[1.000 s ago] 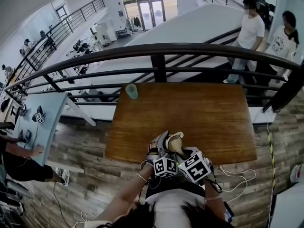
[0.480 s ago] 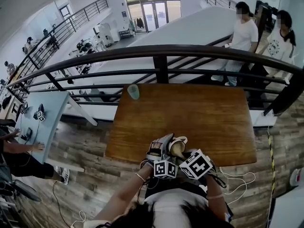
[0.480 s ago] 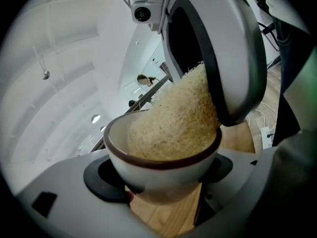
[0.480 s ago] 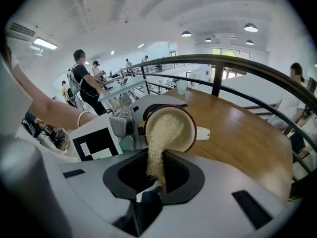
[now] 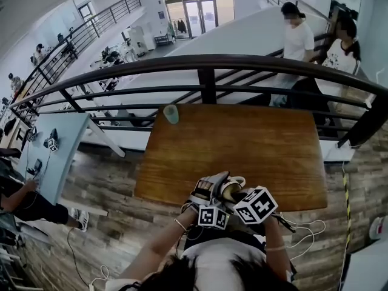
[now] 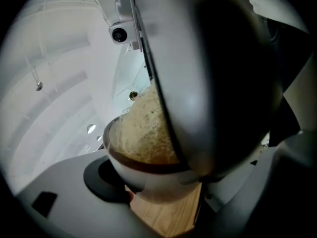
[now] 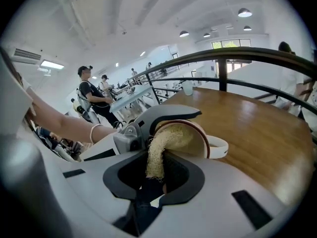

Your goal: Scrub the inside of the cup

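Note:
A white cup [image 5: 233, 184] with a brown rim hangs tipped over the near edge of the wooden table [image 5: 260, 144]. My left gripper [image 5: 209, 191] is shut on the cup [image 6: 148, 177], one jaw on each side of its wall. A tan loofah scrubber [image 6: 143, 133] fills the cup's inside. My right gripper [image 7: 153, 175] is shut on the scrubber's [image 7: 159, 152] tail, with its front end pushed into the cup's [image 7: 202, 135] mouth. The cup's white handle [image 7: 219, 147] points right. In the head view the right gripper [image 5: 241, 196] sits just right of the cup.
A small pale green tumbler [image 5: 171, 114] stands at the table's far left corner, also seen in the right gripper view [image 7: 187, 87]. A dark metal railing [image 5: 206, 65] runs behind the table. Two people stand beyond it at the upper right. A light blue table [image 5: 48, 156] is at left.
Both grippers and the cup have drifted slightly right and toward me in the head view, and the left gripper has rolled. The people behind the railing have walked left.

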The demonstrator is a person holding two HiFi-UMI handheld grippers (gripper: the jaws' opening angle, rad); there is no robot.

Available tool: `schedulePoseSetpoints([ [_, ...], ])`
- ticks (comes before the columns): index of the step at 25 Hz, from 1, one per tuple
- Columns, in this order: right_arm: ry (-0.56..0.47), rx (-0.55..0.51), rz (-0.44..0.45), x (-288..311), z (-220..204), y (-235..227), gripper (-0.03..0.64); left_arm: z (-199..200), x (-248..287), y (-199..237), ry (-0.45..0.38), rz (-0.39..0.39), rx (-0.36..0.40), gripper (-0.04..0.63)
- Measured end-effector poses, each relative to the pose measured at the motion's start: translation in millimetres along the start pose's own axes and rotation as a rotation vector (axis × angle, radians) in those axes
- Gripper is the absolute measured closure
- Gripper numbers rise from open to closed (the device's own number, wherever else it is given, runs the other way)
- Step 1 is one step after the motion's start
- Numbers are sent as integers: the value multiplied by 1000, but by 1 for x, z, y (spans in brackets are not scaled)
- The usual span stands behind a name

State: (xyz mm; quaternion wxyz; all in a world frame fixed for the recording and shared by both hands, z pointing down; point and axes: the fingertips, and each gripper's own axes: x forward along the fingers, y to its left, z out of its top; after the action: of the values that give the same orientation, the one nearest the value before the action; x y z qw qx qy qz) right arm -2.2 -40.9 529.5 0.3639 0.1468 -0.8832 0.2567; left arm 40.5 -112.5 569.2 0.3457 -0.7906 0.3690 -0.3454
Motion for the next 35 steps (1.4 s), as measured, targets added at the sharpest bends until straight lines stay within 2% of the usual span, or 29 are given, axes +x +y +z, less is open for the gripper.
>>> schedulePoseSetpoints([
  [9,-151,147,150,-10,14,4,531,16,-7,15,-17,2,-50,184],
  [17,-339,349,302,-24,21,1,531,28,-9,13,-44,8,-24,184],
  [32,-625,560,471,-54,40,-16,531,38,-1,29,-47,72,-32,184],
  [35,-673,576,502,-62,44,-18,531,42,3,32,-54,87,-35,184],
])
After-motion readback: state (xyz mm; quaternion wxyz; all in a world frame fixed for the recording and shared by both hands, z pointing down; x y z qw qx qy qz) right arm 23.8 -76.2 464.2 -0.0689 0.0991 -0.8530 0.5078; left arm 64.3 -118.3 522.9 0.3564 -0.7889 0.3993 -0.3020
